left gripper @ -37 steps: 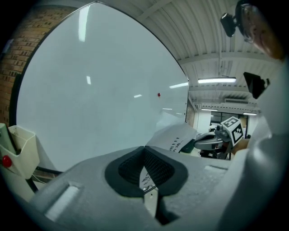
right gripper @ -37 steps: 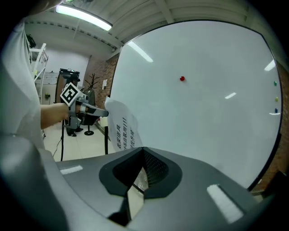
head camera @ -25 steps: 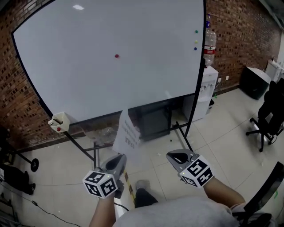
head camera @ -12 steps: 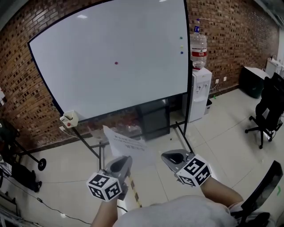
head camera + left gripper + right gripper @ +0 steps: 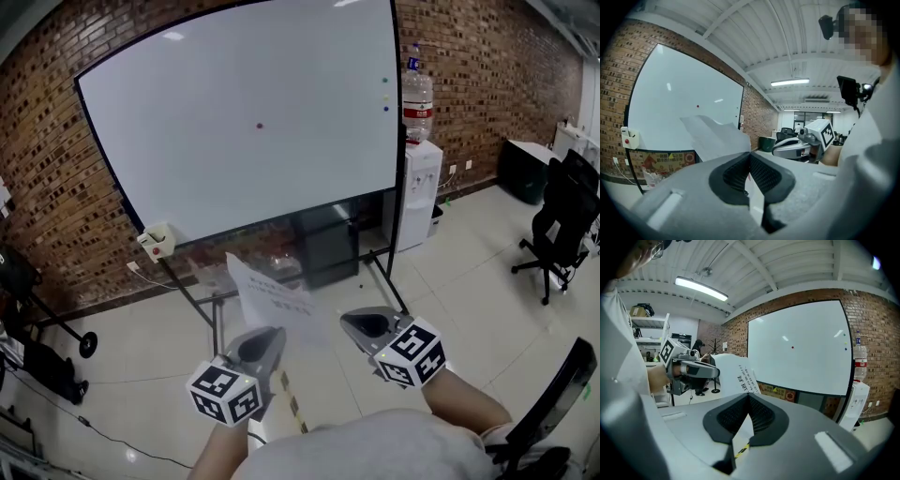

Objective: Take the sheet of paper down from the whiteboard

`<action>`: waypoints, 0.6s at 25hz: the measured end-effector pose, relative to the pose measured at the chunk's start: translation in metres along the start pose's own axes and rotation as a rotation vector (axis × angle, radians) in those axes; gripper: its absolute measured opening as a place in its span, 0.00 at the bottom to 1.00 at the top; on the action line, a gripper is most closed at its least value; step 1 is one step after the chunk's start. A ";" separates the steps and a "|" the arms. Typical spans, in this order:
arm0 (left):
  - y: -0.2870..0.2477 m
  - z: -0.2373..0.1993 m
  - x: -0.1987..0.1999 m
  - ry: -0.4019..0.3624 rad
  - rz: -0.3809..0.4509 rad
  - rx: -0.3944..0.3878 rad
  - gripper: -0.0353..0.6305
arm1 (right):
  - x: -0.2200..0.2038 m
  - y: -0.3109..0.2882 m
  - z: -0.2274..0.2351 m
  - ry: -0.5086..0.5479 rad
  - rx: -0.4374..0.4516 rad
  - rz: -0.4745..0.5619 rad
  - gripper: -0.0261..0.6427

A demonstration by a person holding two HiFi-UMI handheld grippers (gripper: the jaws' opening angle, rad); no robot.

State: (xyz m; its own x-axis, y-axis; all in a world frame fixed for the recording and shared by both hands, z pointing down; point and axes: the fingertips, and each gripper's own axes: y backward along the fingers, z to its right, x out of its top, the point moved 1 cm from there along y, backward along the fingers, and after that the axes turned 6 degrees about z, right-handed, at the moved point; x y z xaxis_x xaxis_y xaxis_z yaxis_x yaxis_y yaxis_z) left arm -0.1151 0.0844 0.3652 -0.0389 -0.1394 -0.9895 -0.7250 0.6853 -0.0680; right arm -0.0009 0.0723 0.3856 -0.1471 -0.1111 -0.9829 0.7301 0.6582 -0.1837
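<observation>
Paper count is one: a single sheet of paper, already off the whiteboard and tilted in the air near the person, with the board far behind it. Two grippers show. The left gripper has its jaws clamped on the sheet's near edge. The right gripper, just right of the sheet, has its jaws pressed together with nothing between them. Four magnets sit on the board: one red magnet near the middle and a column of three magnets at the right edge. One water cooler stands right of the board.
</observation>
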 end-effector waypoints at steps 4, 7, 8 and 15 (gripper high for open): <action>0.011 -0.004 0.002 -0.012 0.011 -0.014 0.05 | 0.001 -0.006 -0.007 -0.011 -0.013 0.000 0.04; 0.025 -0.003 0.000 -0.017 0.016 -0.029 0.05 | 0.002 -0.008 -0.024 0.001 -0.021 -0.005 0.04; 0.029 -0.003 -0.001 -0.017 0.016 -0.036 0.05 | 0.002 -0.009 -0.029 0.004 -0.024 -0.008 0.04; 0.008 -0.002 0.011 -0.013 0.017 -0.062 0.05 | 0.014 -0.006 -0.009 0.017 -0.044 -0.023 0.04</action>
State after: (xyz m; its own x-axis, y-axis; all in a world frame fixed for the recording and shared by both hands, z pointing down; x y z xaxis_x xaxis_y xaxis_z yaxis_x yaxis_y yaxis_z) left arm -0.1223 0.0867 0.3543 -0.0425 -0.1182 -0.9921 -0.7655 0.6420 -0.0437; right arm -0.0132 0.0740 0.3735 -0.1746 -0.1140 -0.9780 0.6964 0.6879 -0.2045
